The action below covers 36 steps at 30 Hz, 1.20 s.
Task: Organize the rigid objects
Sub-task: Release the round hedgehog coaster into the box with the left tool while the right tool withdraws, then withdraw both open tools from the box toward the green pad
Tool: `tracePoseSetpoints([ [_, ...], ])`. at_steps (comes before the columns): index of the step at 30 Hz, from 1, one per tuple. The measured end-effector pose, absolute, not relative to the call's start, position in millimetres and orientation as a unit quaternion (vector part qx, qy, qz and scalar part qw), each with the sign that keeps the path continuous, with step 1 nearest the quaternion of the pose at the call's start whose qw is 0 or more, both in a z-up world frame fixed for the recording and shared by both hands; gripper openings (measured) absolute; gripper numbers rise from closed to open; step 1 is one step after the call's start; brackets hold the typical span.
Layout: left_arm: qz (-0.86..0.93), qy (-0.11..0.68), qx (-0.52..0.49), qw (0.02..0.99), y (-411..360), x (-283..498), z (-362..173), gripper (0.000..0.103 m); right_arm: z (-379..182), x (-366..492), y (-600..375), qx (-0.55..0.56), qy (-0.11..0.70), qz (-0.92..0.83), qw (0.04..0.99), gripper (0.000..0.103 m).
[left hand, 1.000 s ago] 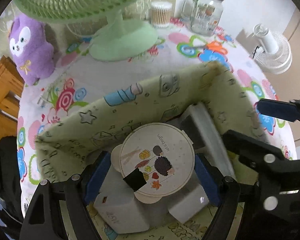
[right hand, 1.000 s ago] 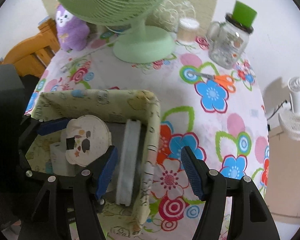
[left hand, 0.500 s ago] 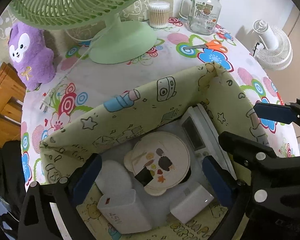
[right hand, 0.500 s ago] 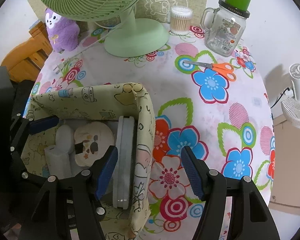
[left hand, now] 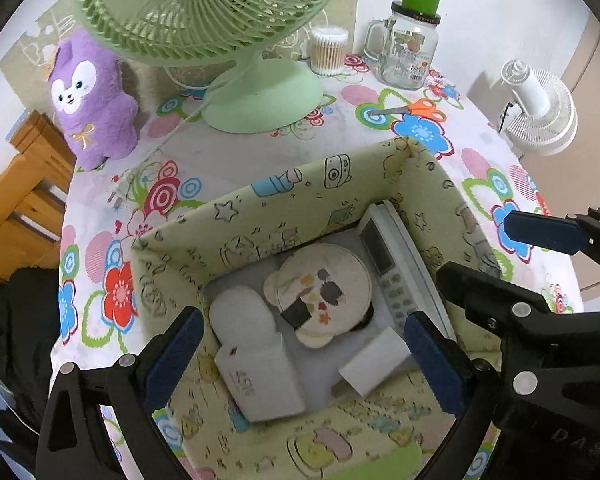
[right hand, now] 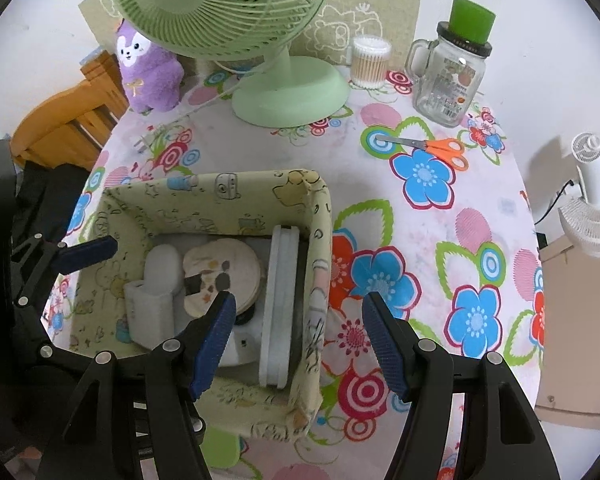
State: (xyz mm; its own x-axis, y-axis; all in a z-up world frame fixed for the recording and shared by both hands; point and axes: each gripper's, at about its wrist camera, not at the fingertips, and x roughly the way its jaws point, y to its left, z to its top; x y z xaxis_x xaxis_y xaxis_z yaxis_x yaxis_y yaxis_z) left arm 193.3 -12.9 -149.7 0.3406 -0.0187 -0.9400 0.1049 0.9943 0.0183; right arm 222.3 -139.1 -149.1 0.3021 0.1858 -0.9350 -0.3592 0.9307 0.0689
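The left claw (left hand: 300,354) hangs over the fabric storage box (left hand: 260,216) with its jaws spread wide and nothing between them; they have just been opening. Below it, inside the box, lies the round bear-eared coaster (left hand: 320,292), printed face up, resting on the box floor among a white charger (left hand: 260,376), a white oval piece (left hand: 240,316) just behind the charger, a small white block (left hand: 374,360) and a white remote control (left hand: 388,264) that leans along the box's right wall. The right claw (right hand: 298,336) is parted too, gripping nothing; its left finger hangs over the box interior and its right finger over the flowered tablecloth (right hand: 440,216), so the box's right wall sits between them without being touched. Farther back on the table stand a green desk fan (right hand: 284,80), a purple plush toy (right hand: 148,68), a glass mug jar (right hand: 452,76), a tub of cotton swabs (right hand: 370,62) and orange-handled scissors (right hand: 432,146).
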Motion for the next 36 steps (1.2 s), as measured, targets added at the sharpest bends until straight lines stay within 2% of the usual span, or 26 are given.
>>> tracePoseSetpoints([
  [20, -0.044, 0.548, 0.031, 0.835, -7, 129, -116, 0.101, -121, 158, -141, -0.066, 0.544, 0.166, 0.820, 0.072],
  [25, -0.055, 0.541, 0.029, 0.839, -5, 116, -110, 0.101, -114, 144, -142, -0.065, 0.534, 0.158, 0.828, 0.082],
  [36, -0.069, 0.541, 0.038, 0.838, 4, 93, -113, 0.101, -115, 115, -141, -0.056, 0.534, 0.142, 0.832, 0.091],
])
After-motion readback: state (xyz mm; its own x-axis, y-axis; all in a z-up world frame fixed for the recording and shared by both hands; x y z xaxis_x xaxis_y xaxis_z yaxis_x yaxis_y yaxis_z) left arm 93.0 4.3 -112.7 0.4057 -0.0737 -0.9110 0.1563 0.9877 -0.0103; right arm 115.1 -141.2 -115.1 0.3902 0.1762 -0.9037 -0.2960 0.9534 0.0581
